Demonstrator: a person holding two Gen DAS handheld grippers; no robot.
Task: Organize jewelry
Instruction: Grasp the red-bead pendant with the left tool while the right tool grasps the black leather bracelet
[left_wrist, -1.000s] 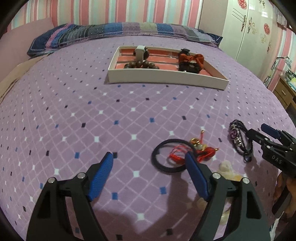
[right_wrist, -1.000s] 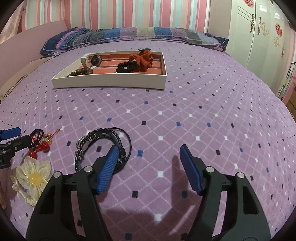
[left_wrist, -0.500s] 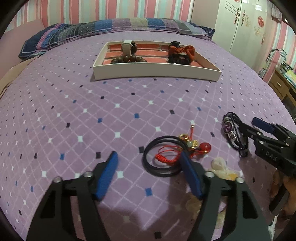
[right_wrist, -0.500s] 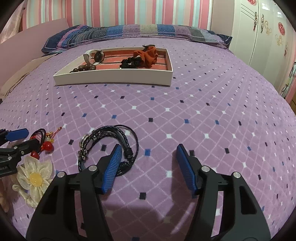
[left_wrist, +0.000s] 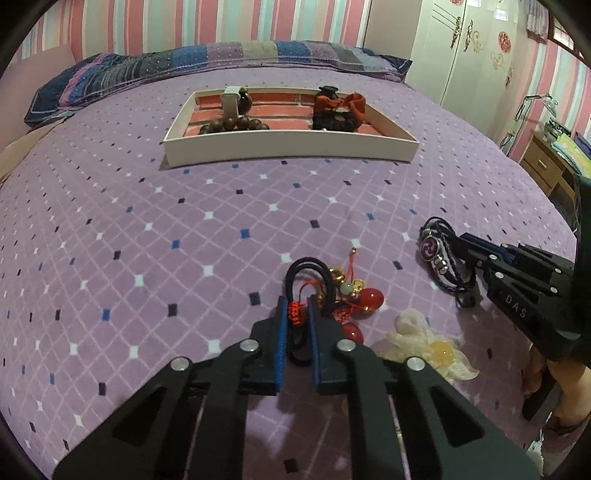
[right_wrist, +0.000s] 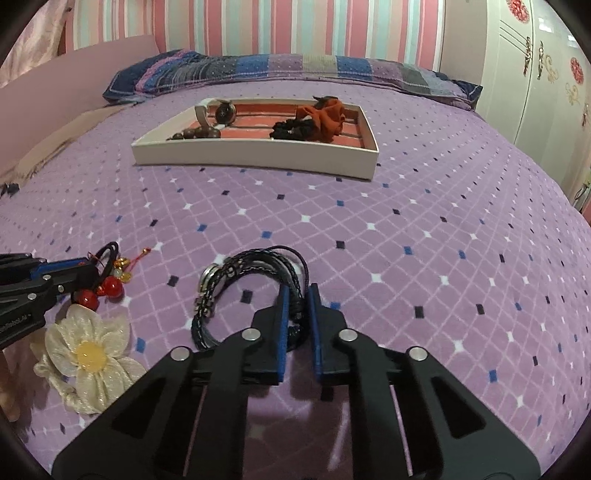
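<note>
Underneath everything, a purple bedspread (left_wrist: 184, 229) with a small diamond print is filling most of both views. One white tray (left_wrist: 291, 149) with a red, brick-patterned floor is sitting at upper centre of each frame, holding a string of dark brown beads (left_wrist: 234, 125) and one white-strapped watch (left_wrist: 231, 101) at its left end, and one orange-and-black scrunchie (left_wrist: 338, 110) at its right. In the left wrist view, the left gripper (left_wrist: 295, 308) is closing at lower centre, its blue pads pinching the black hair tie (left_wrist: 306, 267) with its red knotted cord between them; two glossy red beads (left_wrist: 371, 299) and small gold charms on that tie are trailing just right of the pads. In the right wrist view, the right gripper (right_wrist: 297, 299) is sitting at lower centre with its blue pads pressed together on the braided black leather bracelet (right_wrist: 255, 266), whose strands are looping out to the left toward a round metal charm. One cream fabric flower (right_wrist: 86, 354) with a yellow centre is lying at lower left of that view, just below the red beads and apart from both grippers.
</note>
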